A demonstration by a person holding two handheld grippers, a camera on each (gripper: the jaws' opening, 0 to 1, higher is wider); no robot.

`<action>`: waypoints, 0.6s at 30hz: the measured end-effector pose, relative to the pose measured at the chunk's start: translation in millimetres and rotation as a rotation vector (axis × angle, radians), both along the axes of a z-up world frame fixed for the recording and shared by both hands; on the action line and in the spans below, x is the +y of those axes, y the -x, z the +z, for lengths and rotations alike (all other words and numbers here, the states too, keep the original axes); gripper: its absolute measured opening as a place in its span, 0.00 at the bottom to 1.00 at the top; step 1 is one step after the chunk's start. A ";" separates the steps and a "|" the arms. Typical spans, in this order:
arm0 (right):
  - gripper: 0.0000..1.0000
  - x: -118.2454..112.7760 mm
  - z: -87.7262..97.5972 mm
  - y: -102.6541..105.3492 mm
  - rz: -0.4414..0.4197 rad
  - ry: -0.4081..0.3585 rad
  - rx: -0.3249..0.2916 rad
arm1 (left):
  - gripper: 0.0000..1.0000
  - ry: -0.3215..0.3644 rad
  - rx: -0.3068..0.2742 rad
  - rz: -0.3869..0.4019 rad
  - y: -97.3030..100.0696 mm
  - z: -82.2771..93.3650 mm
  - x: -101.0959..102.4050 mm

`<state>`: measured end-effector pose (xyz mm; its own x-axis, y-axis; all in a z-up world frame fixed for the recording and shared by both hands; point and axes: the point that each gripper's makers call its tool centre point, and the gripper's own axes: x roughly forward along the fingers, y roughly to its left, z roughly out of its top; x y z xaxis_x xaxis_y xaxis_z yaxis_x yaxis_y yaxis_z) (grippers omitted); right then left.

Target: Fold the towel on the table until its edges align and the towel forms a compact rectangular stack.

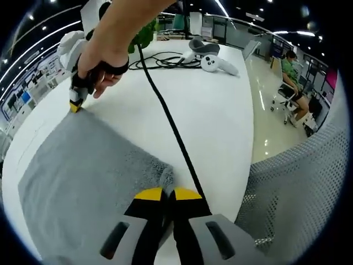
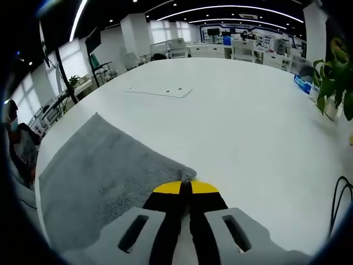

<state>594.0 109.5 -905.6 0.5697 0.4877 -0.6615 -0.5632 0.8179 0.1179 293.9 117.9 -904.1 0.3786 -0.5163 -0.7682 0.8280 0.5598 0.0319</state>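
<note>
A grey towel [image 1: 88, 171] lies flat on the white table [image 1: 215, 121]. In the left gripper view my left gripper [image 1: 168, 194] is shut, its yellow-tipped jaws pinching the near right corner of the towel, which bunches up just ahead of them. At the towel's far corner a hand holds my right gripper [image 1: 75, 105], tip down on the cloth. In the right gripper view the towel [image 2: 105, 176] spreads away to the left, and my right gripper [image 2: 185, 187] is shut on its pointed corner.
A black cable [image 1: 165, 116] runs across the table from the far side toward my left gripper. White controllers [image 1: 209, 55] lie at the back. A mesh chair [image 1: 298, 187] stands at the right edge. A green plant [image 2: 333, 83] stands to the right.
</note>
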 end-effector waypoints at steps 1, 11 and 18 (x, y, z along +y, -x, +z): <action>0.01 -1.6 0.7 0.8 0.001 0.001 -0.002 | 0.04 0.013 -0.007 -0.004 2.1 4.3 -3.2; 0.01 -21.3 12.0 1.1 0.000 -0.014 -0.038 | 0.04 0.142 -0.013 0.071 -3.9 28.1 -16.5; 0.01 -25.4 23.1 3.8 0.024 -0.053 -0.075 | 0.04 0.247 -0.002 0.142 -12.3 41.7 -15.4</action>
<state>590.3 84.1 -882.5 0.6046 0.5347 -0.5904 -0.5911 0.7980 0.1174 306.2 102.5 -862.4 0.4620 -0.6292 -0.6250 0.7406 0.6615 -0.1184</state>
